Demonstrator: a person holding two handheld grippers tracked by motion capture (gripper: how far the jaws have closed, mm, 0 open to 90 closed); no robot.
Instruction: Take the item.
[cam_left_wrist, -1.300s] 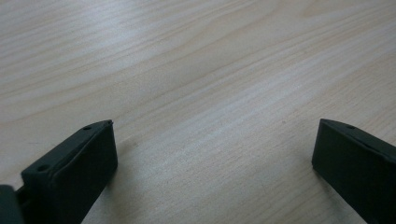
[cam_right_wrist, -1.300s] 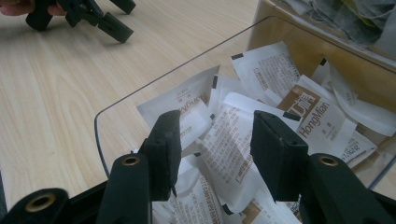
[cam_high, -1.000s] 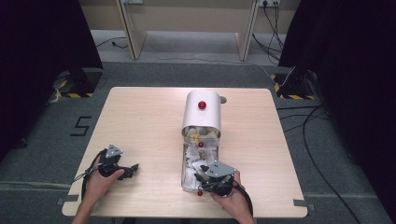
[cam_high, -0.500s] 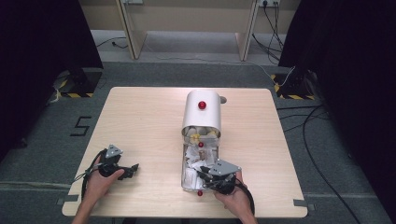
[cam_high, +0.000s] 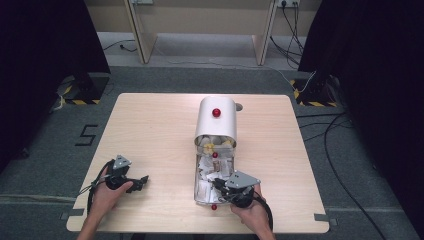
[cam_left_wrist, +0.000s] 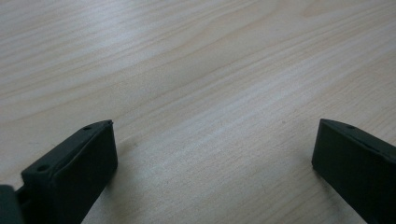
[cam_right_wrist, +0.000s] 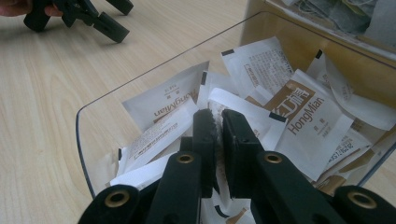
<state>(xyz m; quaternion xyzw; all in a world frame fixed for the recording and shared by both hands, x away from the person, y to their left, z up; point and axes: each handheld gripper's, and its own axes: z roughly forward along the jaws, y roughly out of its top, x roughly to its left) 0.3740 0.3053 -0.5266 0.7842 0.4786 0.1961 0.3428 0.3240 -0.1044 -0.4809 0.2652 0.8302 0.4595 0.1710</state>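
A white round-topped box (cam_high: 216, 127) with a red knob (cam_high: 216, 112) stands mid-table. Its clear drawer (cam_high: 196, 192) is pulled out toward me and holds several white and brown tea sachets (cam_high: 210, 167). My right gripper (cam_high: 216, 184) reaches into the drawer from the right. In the right gripper view its jaws (cam_right_wrist: 218, 116) stand almost together just over the sachets (cam_right_wrist: 299, 121), inside the clear drawer wall (cam_right_wrist: 140, 70); nothing shows plainly between them. My left gripper (cam_high: 142, 181) rests on the bare table at the left, open wide (cam_left_wrist: 212, 135) with only wood between its jaws.
The wooden table (cam_high: 150, 130) has free room to the left and the right of the box. A small red knob (cam_high: 214, 206) sits at the drawer's near end, close to the table's front edge. The left gripper (cam_right_wrist: 119, 18) shows far off in the right gripper view.
The right gripper has shifted slightly to the right over the drawer. The left gripper has stayed in place.
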